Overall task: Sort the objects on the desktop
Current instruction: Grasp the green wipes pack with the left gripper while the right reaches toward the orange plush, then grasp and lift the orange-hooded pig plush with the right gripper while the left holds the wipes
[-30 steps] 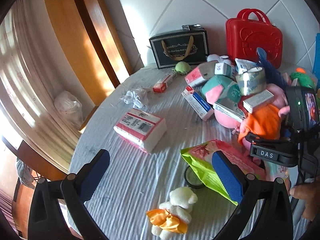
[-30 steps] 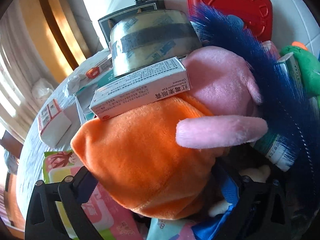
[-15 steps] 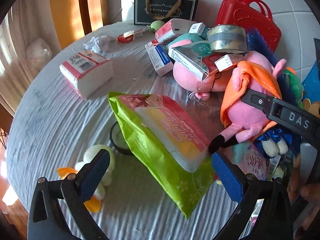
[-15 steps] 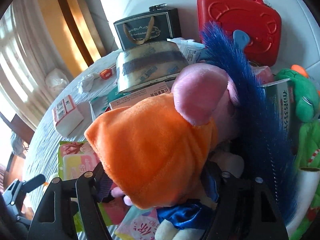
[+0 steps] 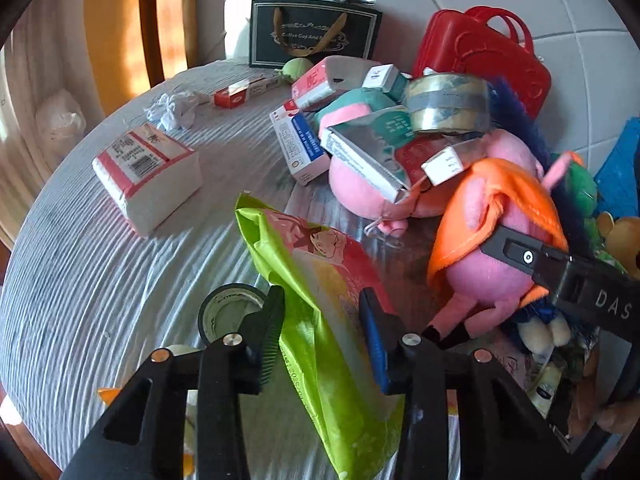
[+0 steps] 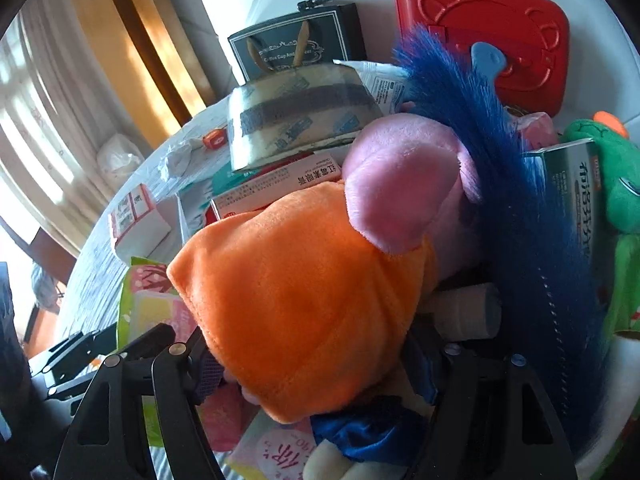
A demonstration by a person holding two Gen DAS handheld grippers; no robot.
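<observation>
My left gripper (image 5: 322, 340) is shut on the green wet-wipes pack (image 5: 320, 296), its jaws pinching the pack's near half on the white tablecloth (image 5: 100, 272). My right gripper (image 6: 312, 364) is shut on the pink plush pig in an orange cape (image 6: 304, 300); it also shows in the left wrist view (image 5: 492, 240) with the right gripper's finger (image 5: 532, 256) across it. The pig lies against a pile of toys and boxes.
A tissue pack (image 5: 148, 172), a black tape roll (image 5: 228, 312), medicine boxes (image 5: 300, 148), a clear tape roll (image 5: 448, 100), a blue feather duster (image 6: 500, 184), a red toy case (image 5: 484, 52), a black gift bag (image 5: 316, 32), a green plush (image 6: 608, 184) and a small plush (image 5: 184, 400).
My left gripper moved forward and closed on the wet-wipes pack. My right gripper closed tighter on the pig plush and lifted it slightly.
</observation>
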